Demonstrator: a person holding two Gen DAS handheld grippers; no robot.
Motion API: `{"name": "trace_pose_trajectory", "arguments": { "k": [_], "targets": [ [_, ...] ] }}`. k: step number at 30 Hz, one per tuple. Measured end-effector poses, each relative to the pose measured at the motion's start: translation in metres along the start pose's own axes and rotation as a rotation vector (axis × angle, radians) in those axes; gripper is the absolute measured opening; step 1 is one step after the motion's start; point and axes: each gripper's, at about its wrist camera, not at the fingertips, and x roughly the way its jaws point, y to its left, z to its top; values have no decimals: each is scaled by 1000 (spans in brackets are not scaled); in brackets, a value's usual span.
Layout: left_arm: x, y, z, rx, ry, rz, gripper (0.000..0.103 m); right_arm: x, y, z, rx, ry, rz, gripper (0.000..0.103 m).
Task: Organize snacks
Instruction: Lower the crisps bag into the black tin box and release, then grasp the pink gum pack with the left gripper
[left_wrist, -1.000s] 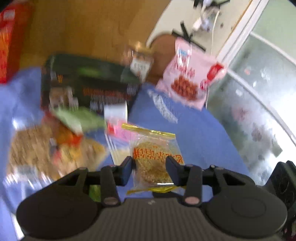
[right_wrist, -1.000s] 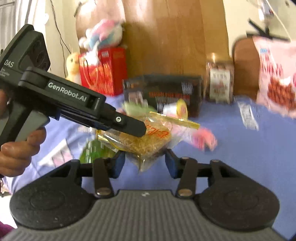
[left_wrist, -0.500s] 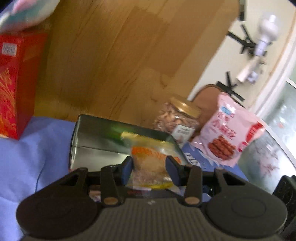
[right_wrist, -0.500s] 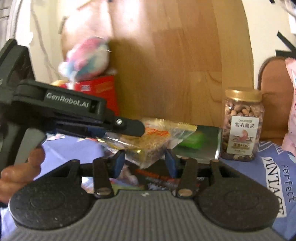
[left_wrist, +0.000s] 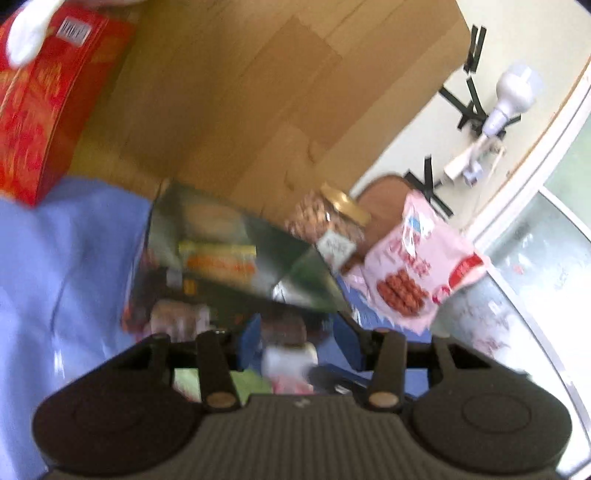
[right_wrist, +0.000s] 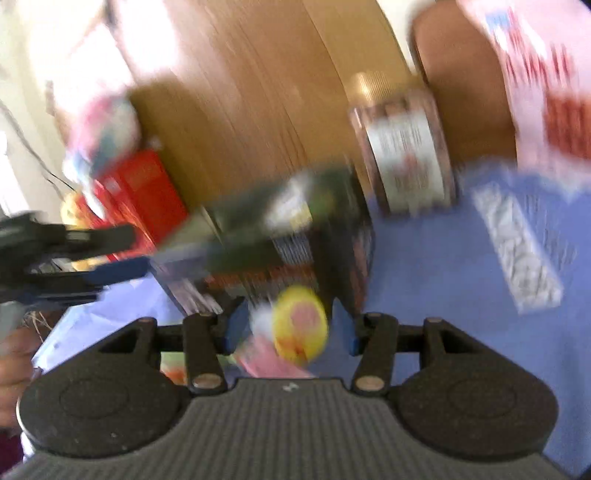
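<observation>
At the bottom of your left wrist view, the left gripper (left_wrist: 295, 334) stands partly open with nothing clamped; its jaws have just been opening. Behind the gap lie blurred snacks: a white-and-pink wrapper (left_wrist: 291, 363) and a green packet (left_wrist: 255, 382). Low in your right wrist view, the right gripper (right_wrist: 290, 328) is likewise partly open and its jaws have just been opening. A yellow round-faced snack (right_wrist: 300, 325) and a pink packet (right_wrist: 269, 360) appear in the gap, but blur prevents telling whether the pads touch them.

Just beyond the left gripper's fingers, at centre frame, the dark open box (left_wrist: 229, 258) rests on the blue cloth (left_wrist: 62, 258). Its long axis runs from left to lower right in the frame, and the opening faces up toward you. Inside lies the orange-and-yellow snack packet (left_wrist: 218, 262), its long axis roughly horizontal in the picture and aligned with the box.

Right of the box stands the nut jar (left_wrist: 330, 229) with a gold lid, tilted in the frame; farther right, the pink snack bag (left_wrist: 417, 273) leans upright. At upper left sits the red carton (left_wrist: 40, 103). The wooden board (left_wrist: 277, 92) fills the background behind all of them.

In the right wrist view, the left gripper (right_wrist: 122, 254) enters from the left edge, its fingers pointing right toward the box (right_wrist: 295, 236).
</observation>
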Motion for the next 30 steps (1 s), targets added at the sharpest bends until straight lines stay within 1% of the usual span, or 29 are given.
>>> {"name": "trace_pose_trajectory", "arguments": {
  "k": [1, 2, 3, 4, 5, 6, 8, 10, 11, 12, 14, 15, 17, 18, 20, 21, 22, 25, 28, 29, 30],
  "targets": [
    [0, 1, -6, -5, 16, 0, 44, 7, -3, -3, 34, 13, 20, 54],
    [0, 0, -11, -8, 34, 1, 44, 9, -3, -4, 39, -7, 21, 54],
    [0, 1, -16, -10, 53, 3, 44, 10, -1, -4, 26, -12, 9, 49],
    [1, 0, -21, -11, 66, 1, 44, 10, 2, -4, 16, -12, 5, 49],
    [0, 0, -25, -13, 75, -3, 45, 8, 4, -5, 10, -15, 13, 41],
    [-2, 1, -29, -16, 77, -12, 45, 2, 6, -5, 2, -28, 22, 31],
    [-10, 5, -36, -20, 85, -37, 46, -12, 7, -6, 2, -58, 20, 24],
    [-11, 4, -40, -21, 94, -62, 45, -32, 8, -15, 1, -82, -12, 23],
    [-10, 2, -41, -16, 100, -70, 46, -47, 12, -24, -3, -97, -28, 20],
    [-10, 1, -43, -9, 105, -81, 46, -56, 15, -31, 3, -111, -29, 8],
    [-8, -5, -47, 3, 120, -110, 46, -79, 20, -50, 20, -138, 2, 2],
    [-7, -7, -50, 14, 125, -129, 46, -88, 22, -62, 30, -136, 8, 2],
    [-3, -11, -56, 32, 145, -145, 46, -86, 28, -75, 6, -100, -26, 3],
    [2, -13, -59, 31, 161, -146, 46, -88, 30, -78, -10, -114, -30, 3],
    [8, -14, -65, 14, 197, -133, 46, -89, 35, -75, -12, -106, -49, 3],
    [6, -15, -67, 13, 198, -131, 46, -88, 36, -73, -19, -104, -49, 5],
    [0, -15, -68, 18, 188, -132, 45, -89, 38, -73, -27, -103, -45, 7],
    [-22, -14, -69, 17, 138, -123, 46, -90, 38, -75, -45, -109, -42, 7],
    [-39, -8, -69, -8, 116, -89, 46, -95, 39, -80, -55, -117, -38, 9],
    [-44, -6, -70, -12, 112, -79, 46, -98, 40, -82, -53, -125, -32, 10],
    [-49, -5, -71, -18, 106, -71, 47, -103, 42, -84, -50, -134, -28, 14]
  ]
}}
